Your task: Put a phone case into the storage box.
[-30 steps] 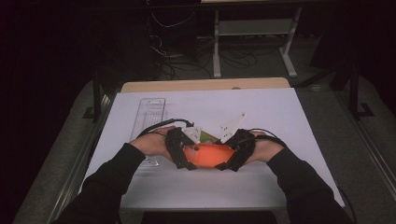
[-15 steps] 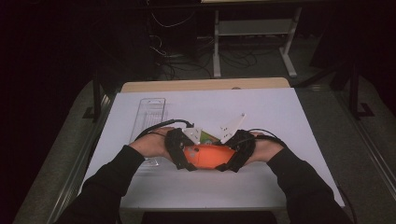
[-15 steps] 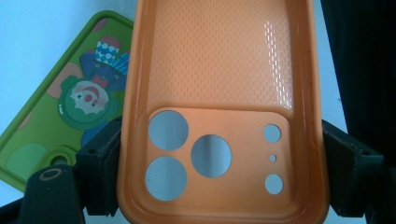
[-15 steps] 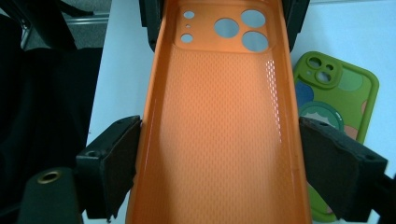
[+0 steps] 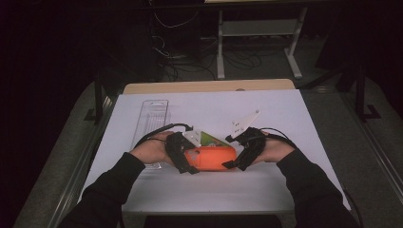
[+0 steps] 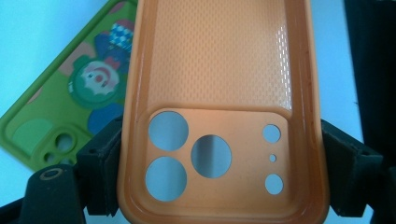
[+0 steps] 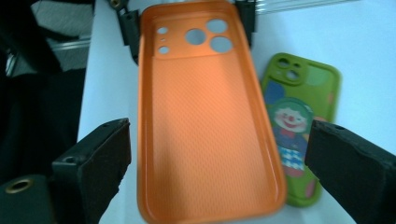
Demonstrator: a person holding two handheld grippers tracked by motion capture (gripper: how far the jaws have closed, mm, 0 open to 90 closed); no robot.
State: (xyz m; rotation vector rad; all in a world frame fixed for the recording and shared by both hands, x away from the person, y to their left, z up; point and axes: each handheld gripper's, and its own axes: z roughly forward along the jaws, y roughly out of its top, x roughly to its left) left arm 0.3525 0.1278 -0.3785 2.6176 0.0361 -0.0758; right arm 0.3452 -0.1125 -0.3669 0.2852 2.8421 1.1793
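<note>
Jaws, left gripper [image 6: 210,186]: clamped on the orange case's [image 6: 219,70] camera end.
Jaws, right gripper [image 7: 219,172]: apart, just been opening, astride that case.
Green case [image 7: 299,121]: beside the orange case.

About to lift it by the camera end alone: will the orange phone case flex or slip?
Probably flexes: the orange phone case looks like a thin, empty shell with cutouts. Likely light. Its glossy rim may slip a little, though the left claw presses both long edges; the right claw stands open.
</note>
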